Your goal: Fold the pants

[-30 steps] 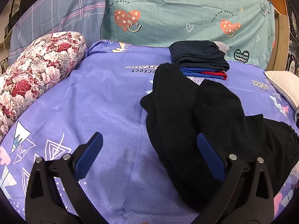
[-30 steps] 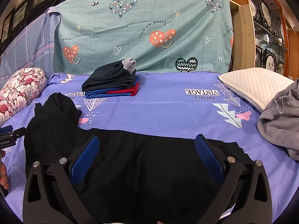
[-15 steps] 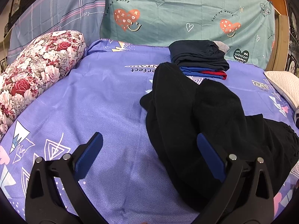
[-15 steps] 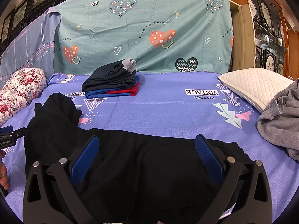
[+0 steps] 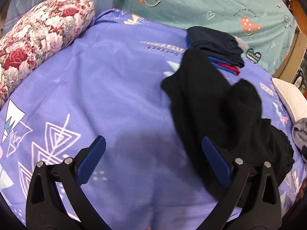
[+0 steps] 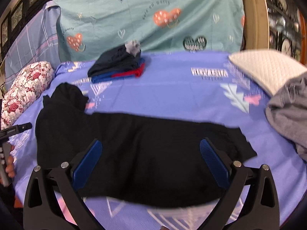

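Black pants point(image 6: 138, 149) lie spread on the purple bedsheet point(image 6: 172, 88), legs bunched toward the far left. In the left wrist view the pants point(image 5: 211, 103) lie right of centre. My left gripper point(image 5: 153, 153) is open and empty over bare sheet, its right finger at the pants' edge. My right gripper point(image 6: 151, 153) is open and empty above the middle of the pants. The left gripper's tip point(image 6: 17, 129) also shows at the left edge of the right wrist view.
A stack of folded clothes point(image 6: 119, 65) sits at the back by the teal heart-print cover point(image 6: 149, 19). A floral bolster point(image 5: 38, 38) lies on the left. A white pillow point(image 6: 266, 67) and a grey garment point(image 6: 289, 115) lie on the right.
Both grippers have risen and tipped downward, so the bed looks farther off. The left view has swung left onto bare sheet. The pants have not moved.
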The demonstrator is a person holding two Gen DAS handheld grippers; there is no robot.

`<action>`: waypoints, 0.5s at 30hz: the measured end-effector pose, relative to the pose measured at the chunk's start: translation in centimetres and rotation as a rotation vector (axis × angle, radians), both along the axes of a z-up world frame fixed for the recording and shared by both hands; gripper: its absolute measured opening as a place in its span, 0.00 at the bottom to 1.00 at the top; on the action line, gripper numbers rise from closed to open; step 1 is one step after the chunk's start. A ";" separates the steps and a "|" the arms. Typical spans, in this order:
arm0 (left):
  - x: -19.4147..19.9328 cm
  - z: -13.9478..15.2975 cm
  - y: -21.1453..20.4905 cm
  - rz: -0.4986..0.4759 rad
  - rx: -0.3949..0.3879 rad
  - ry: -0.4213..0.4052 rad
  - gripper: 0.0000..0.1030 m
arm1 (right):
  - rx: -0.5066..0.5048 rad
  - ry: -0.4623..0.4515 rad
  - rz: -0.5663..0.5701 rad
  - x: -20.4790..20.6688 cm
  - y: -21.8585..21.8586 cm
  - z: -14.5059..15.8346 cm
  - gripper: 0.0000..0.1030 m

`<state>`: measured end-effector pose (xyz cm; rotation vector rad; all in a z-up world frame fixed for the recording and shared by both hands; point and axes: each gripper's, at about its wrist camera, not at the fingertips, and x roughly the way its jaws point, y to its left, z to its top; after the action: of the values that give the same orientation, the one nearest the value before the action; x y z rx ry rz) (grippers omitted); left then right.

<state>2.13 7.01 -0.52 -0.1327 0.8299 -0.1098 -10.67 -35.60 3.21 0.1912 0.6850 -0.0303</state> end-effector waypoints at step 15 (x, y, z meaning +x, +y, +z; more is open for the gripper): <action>0.1 -0.9 0.8 0.031 0.017 0.027 0.98 | 0.360 0.310 0.373 1.0 8.7 -5.3 0.54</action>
<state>2.21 7.79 -1.46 -0.1312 0.8550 -0.0714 -9.63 -26.94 -2.10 0.4065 1.0246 0.4315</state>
